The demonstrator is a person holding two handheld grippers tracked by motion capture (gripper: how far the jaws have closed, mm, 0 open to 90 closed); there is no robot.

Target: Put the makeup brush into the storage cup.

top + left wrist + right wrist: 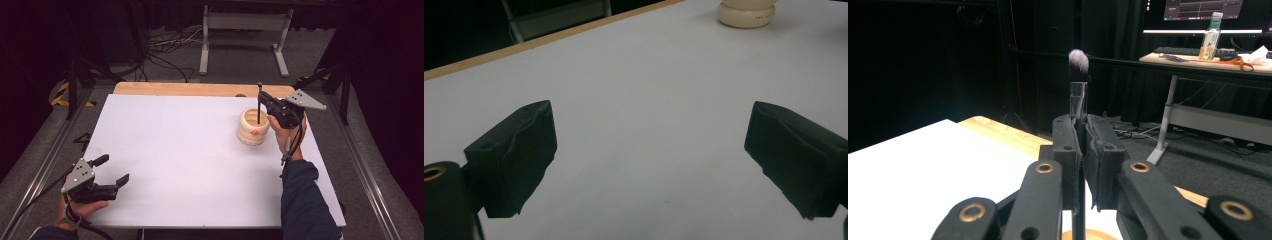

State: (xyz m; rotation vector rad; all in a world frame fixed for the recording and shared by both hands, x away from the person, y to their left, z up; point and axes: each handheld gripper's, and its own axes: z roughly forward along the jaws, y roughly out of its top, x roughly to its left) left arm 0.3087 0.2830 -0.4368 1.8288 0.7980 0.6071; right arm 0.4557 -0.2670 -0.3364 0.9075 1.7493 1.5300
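Observation:
A cream ribbed wooden pot (pixel 252 127) with an orange mark stands on the white table top (pixel 180 150) at the right. My right gripper (pixel 263 98) is shut on a thin black brush (pixel 258 106) held upright, its lower end inside the pot. In the right gripper view the brush (pixel 1078 75) rises between the closed jaws, its pale bristle tip up, and the pot's rim (pixel 1093 234) shows below. My left gripper (pixel 111 170) rests open at the table's front left, nothing between its fingers (pixel 516 155). The pot (pixel 747 12) appears far off in the left gripper view.
A wooden strip (pixel 200 89) runs along the table's far edge. Behind it stand a desk frame (pixel 245 30) and loose cables (pixel 165 50) on the floor. A desk with a bottle (pixel 1214 29) and a monitor is in the background.

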